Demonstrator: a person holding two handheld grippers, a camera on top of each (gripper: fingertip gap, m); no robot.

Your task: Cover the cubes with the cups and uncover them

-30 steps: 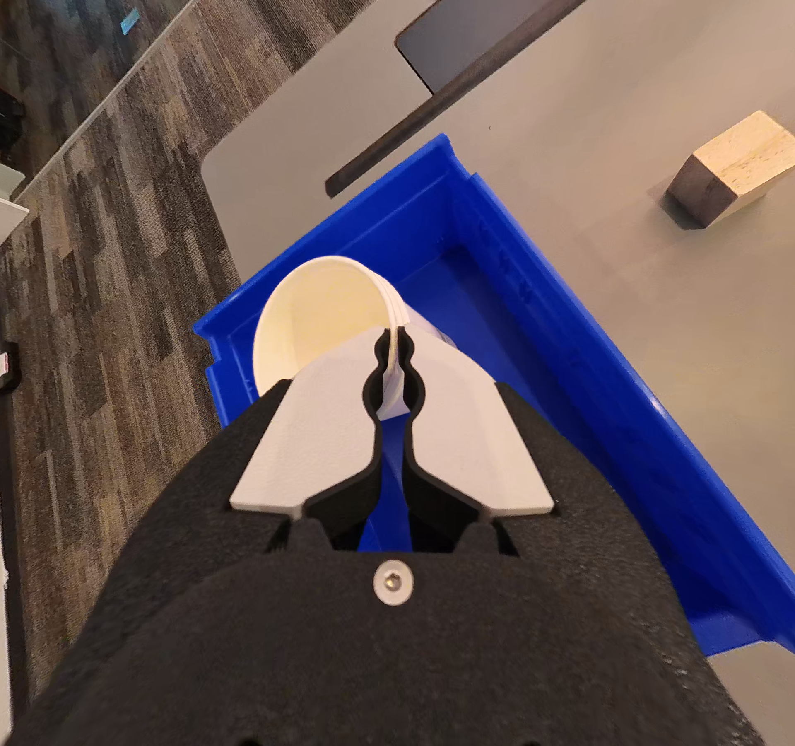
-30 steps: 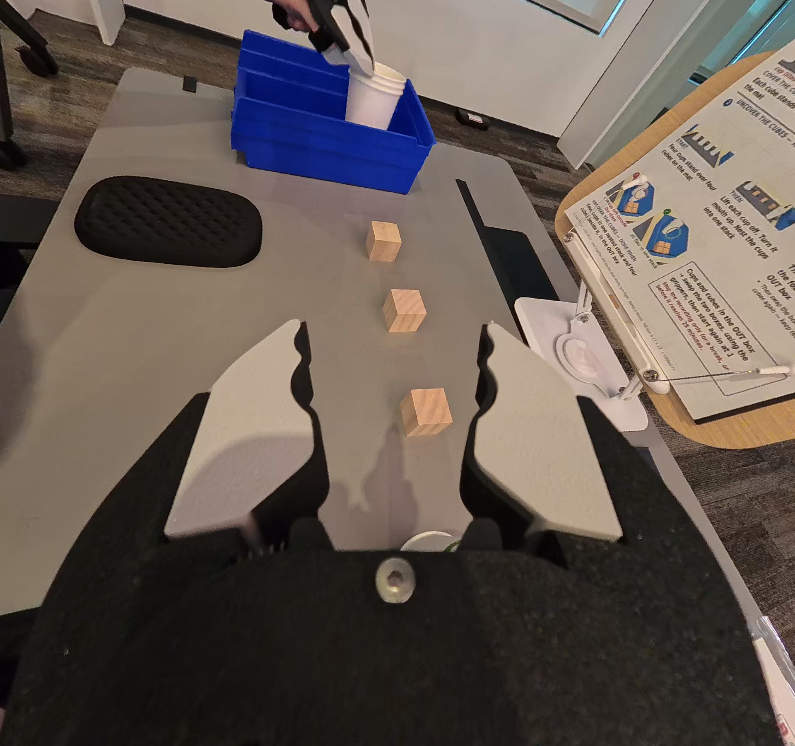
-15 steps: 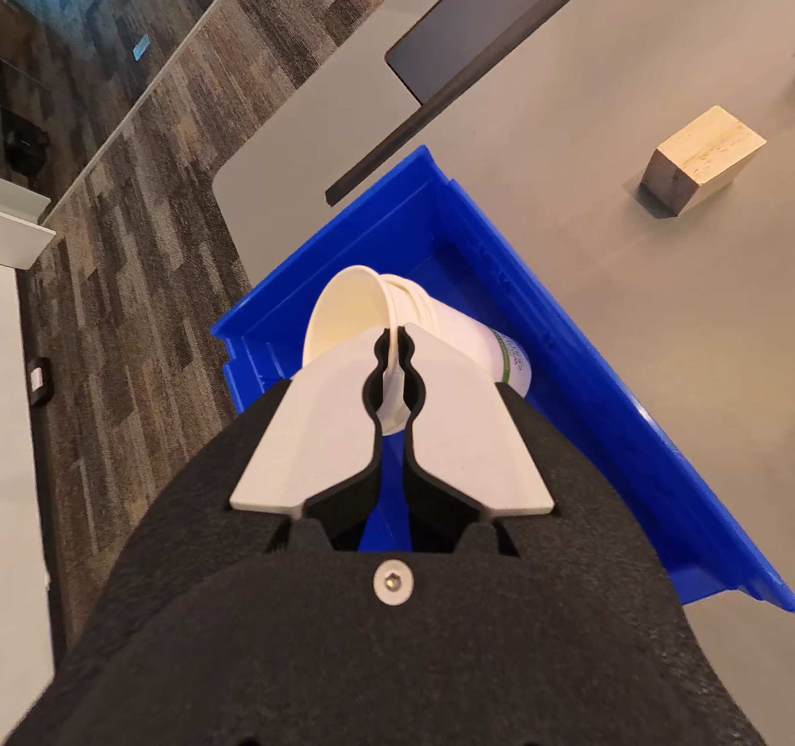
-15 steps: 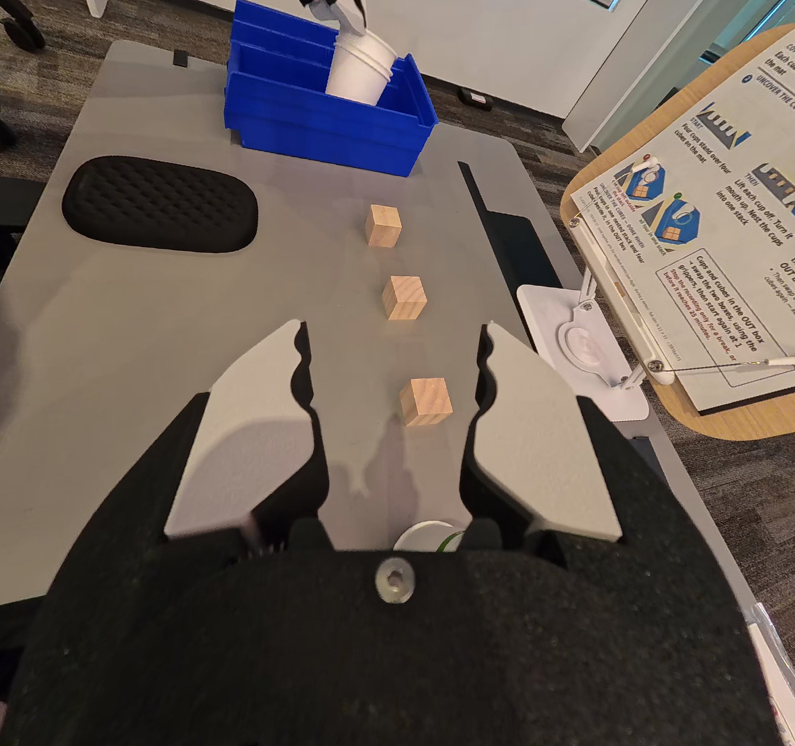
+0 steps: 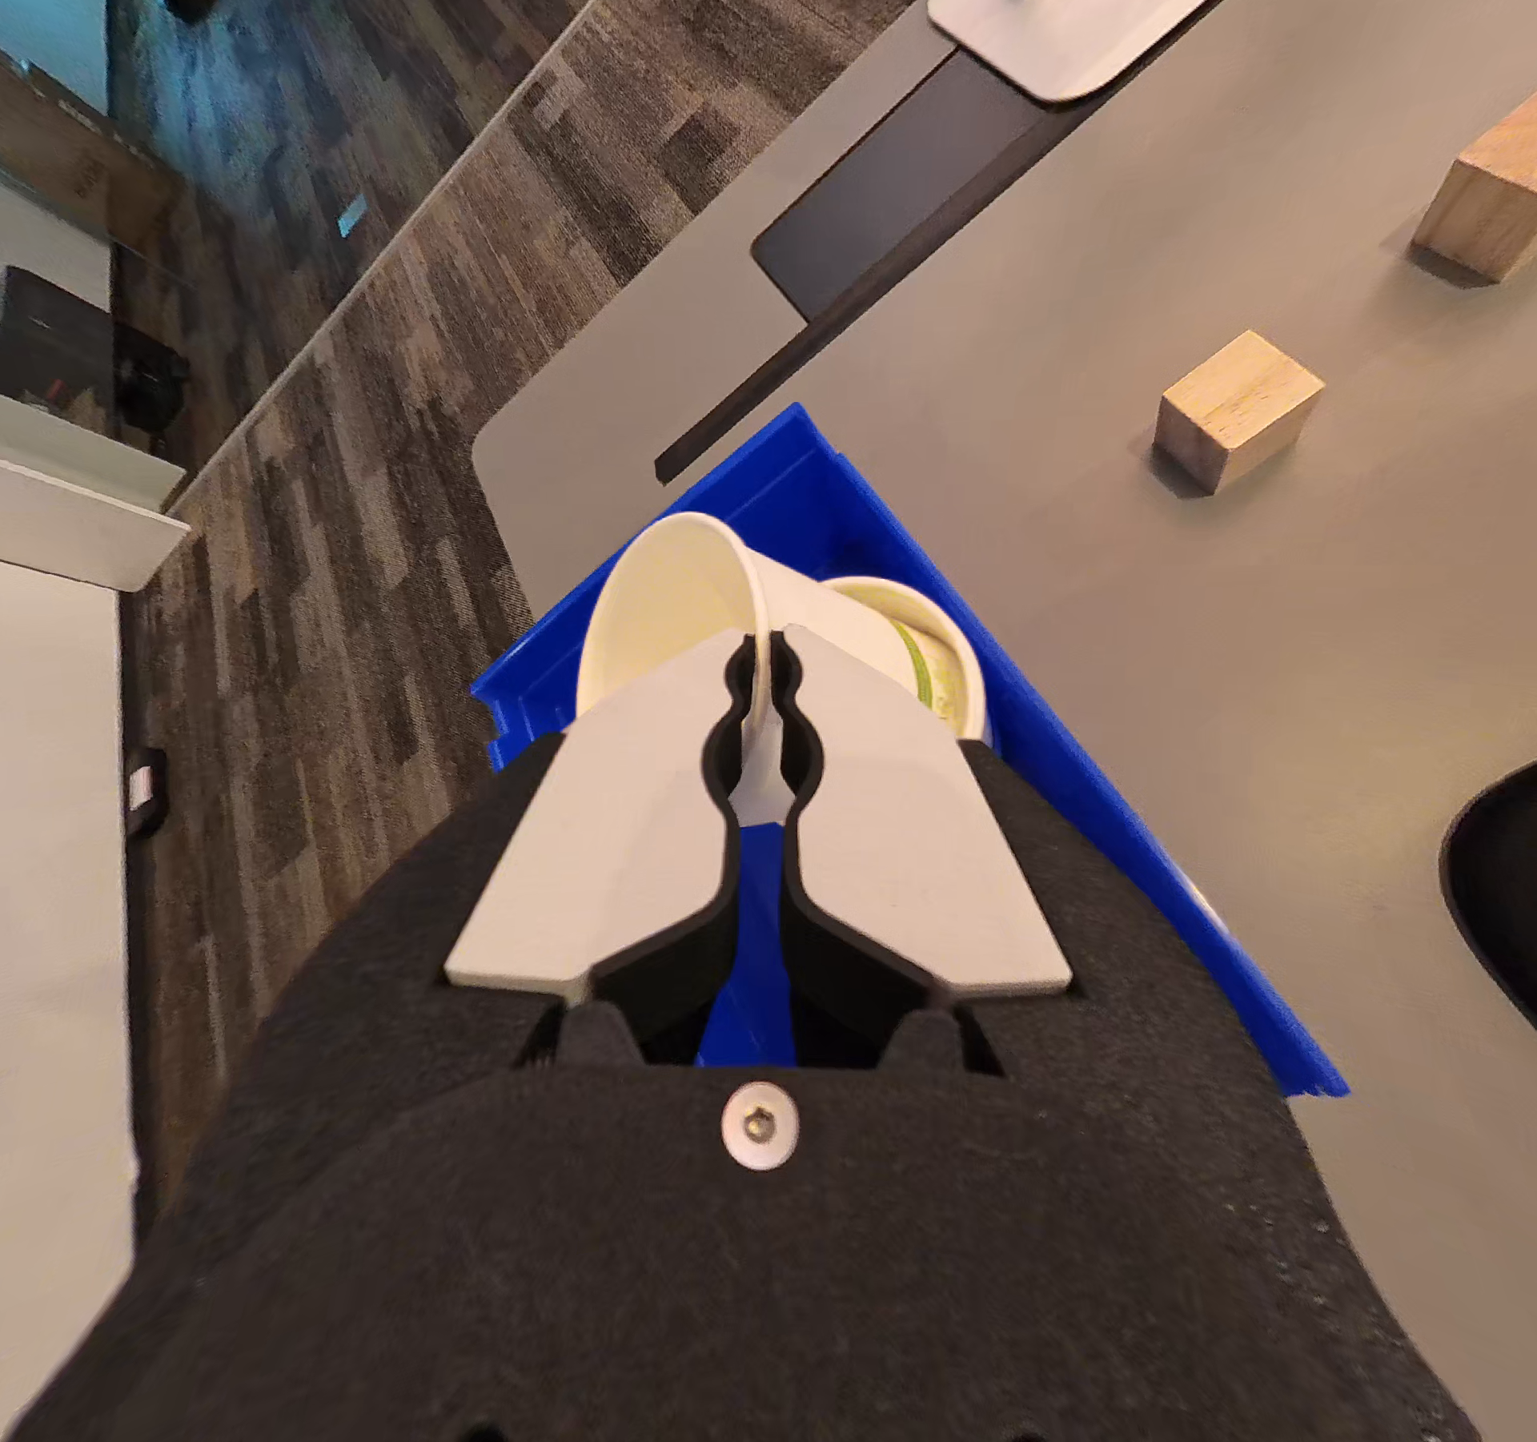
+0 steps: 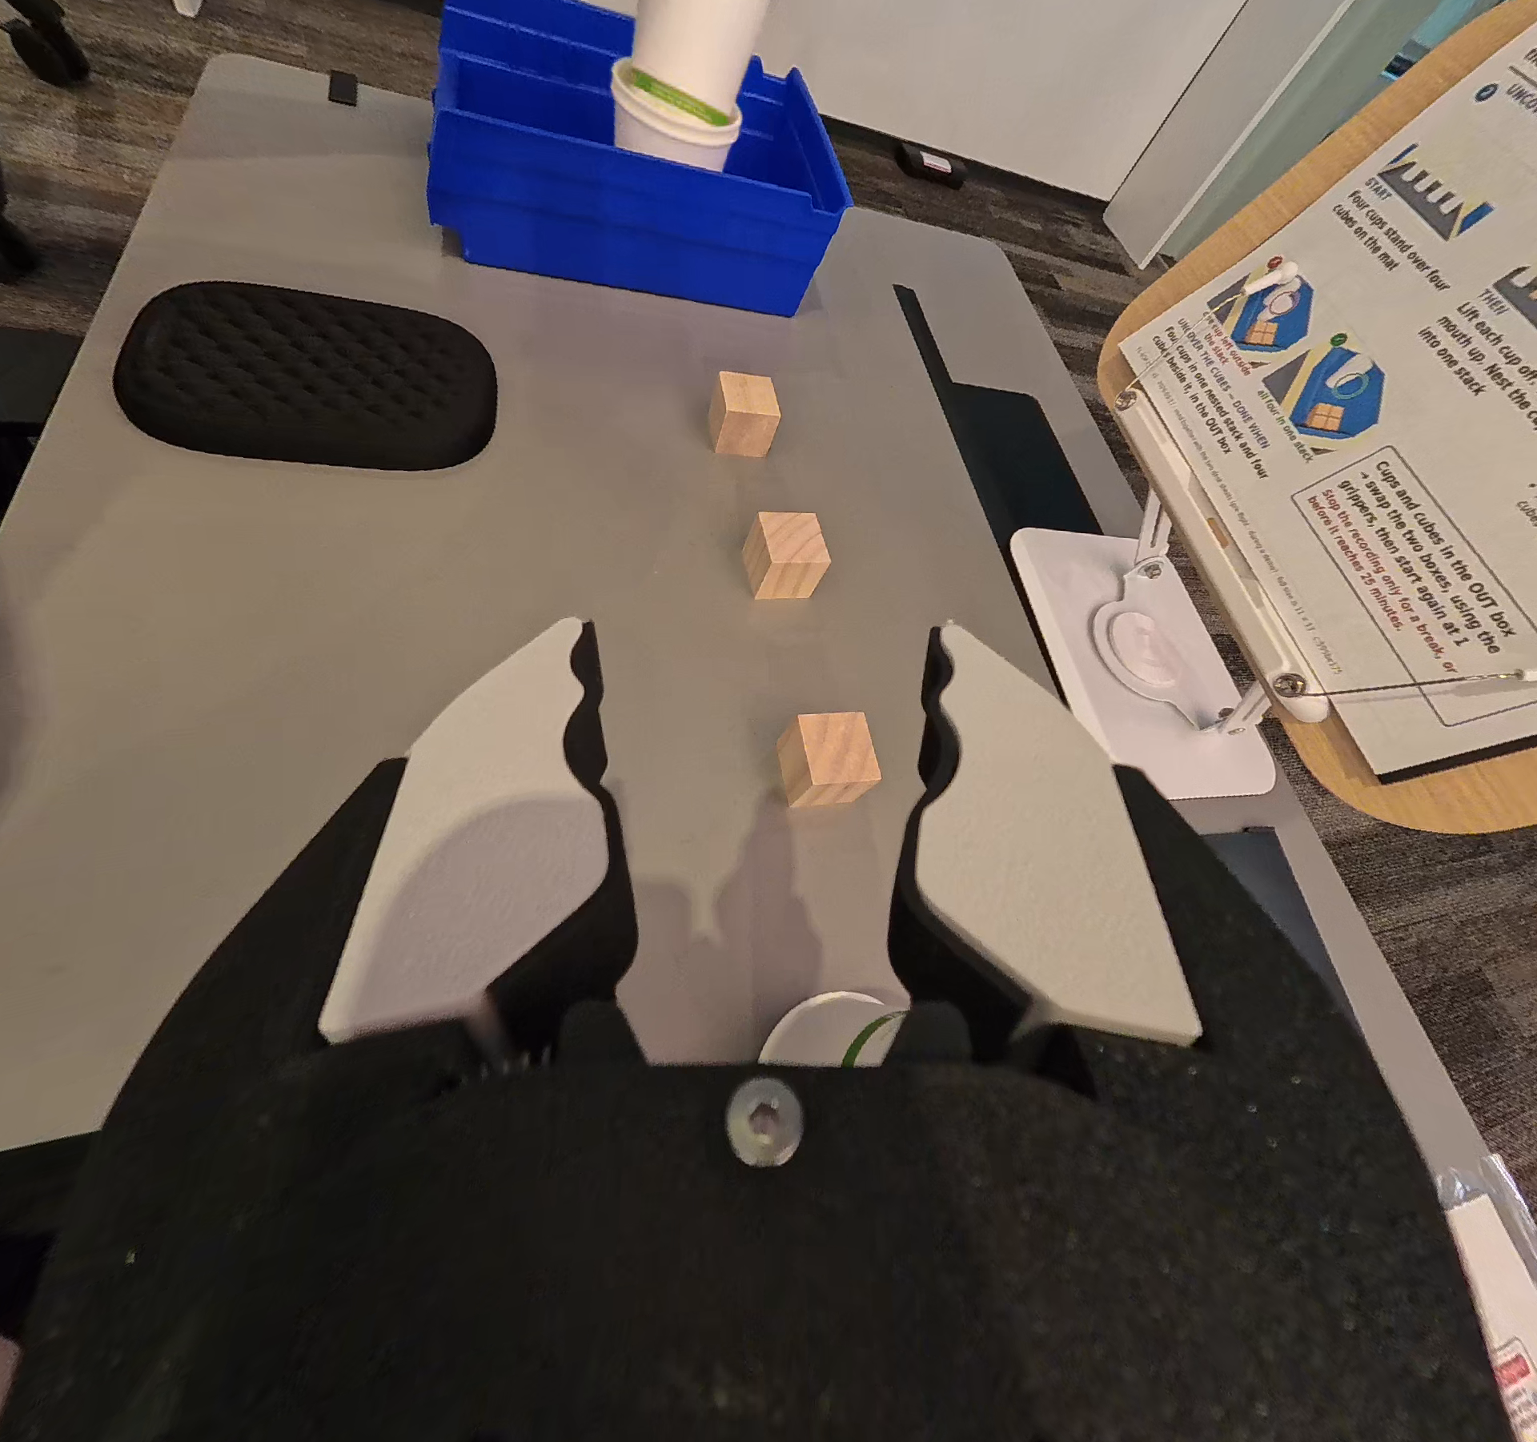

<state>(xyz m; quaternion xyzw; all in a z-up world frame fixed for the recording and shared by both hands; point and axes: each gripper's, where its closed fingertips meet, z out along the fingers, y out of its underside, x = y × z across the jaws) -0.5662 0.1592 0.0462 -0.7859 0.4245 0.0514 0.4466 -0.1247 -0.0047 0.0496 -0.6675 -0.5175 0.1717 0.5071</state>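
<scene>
My left gripper is shut on the rim of a white paper cup and holds it above the blue bin. A stack of white cups stays in the bin below it. The right wrist view shows the held cup lifted partly out of that stack. My right gripper is open and empty above the grey table. Three wooden cubes stand in a row ahead of it. An upturned white cup shows just under its jaws.
A black padded rest lies at the left of the table. A white stand base and an instruction board on a round wooden table stand at the right. Carpet floor lies beyond the table edge.
My left gripper has lifted the top cup up out of the stack, which stays in the bin. My right gripper has stayed open and has drawn back a little.
</scene>
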